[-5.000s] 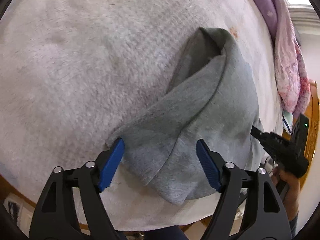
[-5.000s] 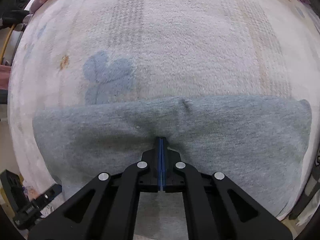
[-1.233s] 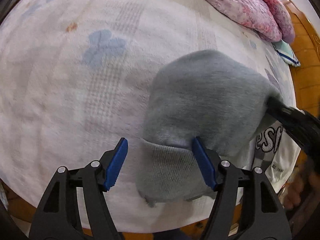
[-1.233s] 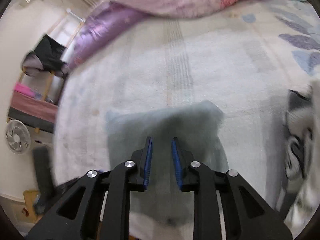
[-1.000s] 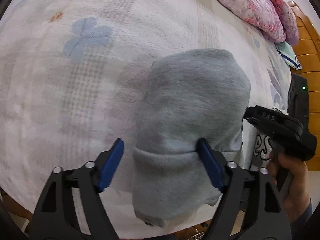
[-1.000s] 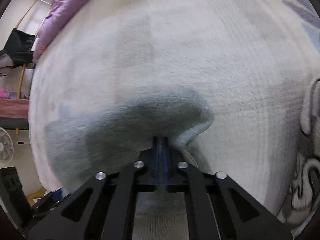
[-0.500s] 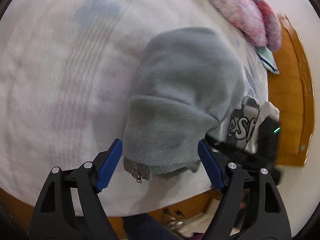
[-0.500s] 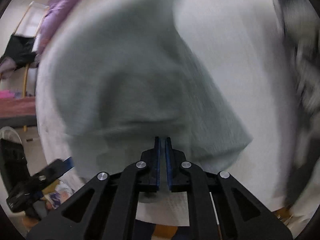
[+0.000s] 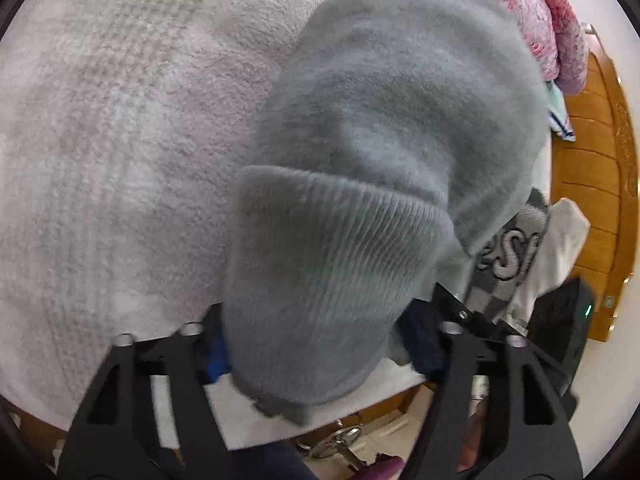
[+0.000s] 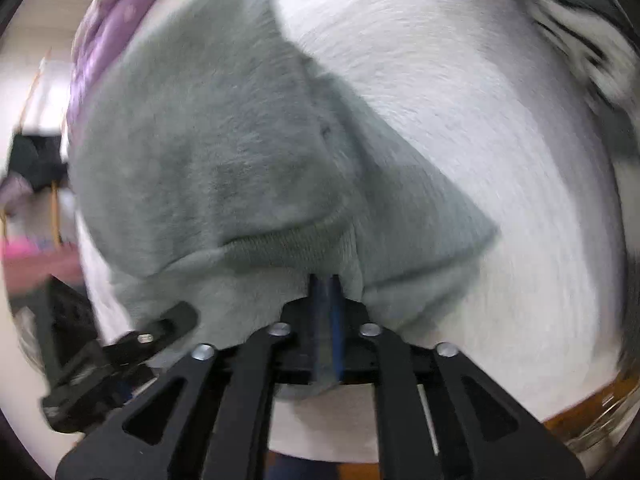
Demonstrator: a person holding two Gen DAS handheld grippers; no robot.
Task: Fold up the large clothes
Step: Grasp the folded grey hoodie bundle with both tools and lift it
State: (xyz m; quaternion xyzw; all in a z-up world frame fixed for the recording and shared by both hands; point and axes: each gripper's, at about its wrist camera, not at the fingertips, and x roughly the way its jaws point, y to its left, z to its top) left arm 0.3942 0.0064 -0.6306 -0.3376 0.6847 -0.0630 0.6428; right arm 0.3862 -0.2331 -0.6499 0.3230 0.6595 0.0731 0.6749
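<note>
A grey sweatshirt (image 9: pixel 380 140) lies folded into a thick bundle near the bed's front edge. Its ribbed hem bulges up between the fingers of my left gripper (image 9: pixel 320 348), whose jaws are closing, and the cloth covers both blue pads. In the right wrist view the same sweatshirt (image 10: pixel 220 140) spreads ahead. A fold of it is pinched between the pads of my right gripper (image 10: pixel 326 292), whose jaws are just opening. The left gripper's black body (image 10: pixel 120 352) shows at that view's lower left. The right gripper's black body (image 9: pixel 560 320) sits to the right of the bundle.
The pale fleece blanket (image 9: pixel 100 140) covers the bed. A white and grey lettered garment (image 9: pixel 516 256) lies beside the bundle, blurred in the right wrist view (image 10: pixel 580 20). A pink quilt (image 9: pixel 552 20) and wooden bed frame (image 9: pixel 592 200) lie to the right. A purple quilt (image 10: pixel 100 32) sits far left.
My right gripper has swung the pinched cloth across, so the sweatshirt is doubled into a bundle. The left gripper has dropped onto the ribbed hem and its jaws have narrowed around it.
</note>
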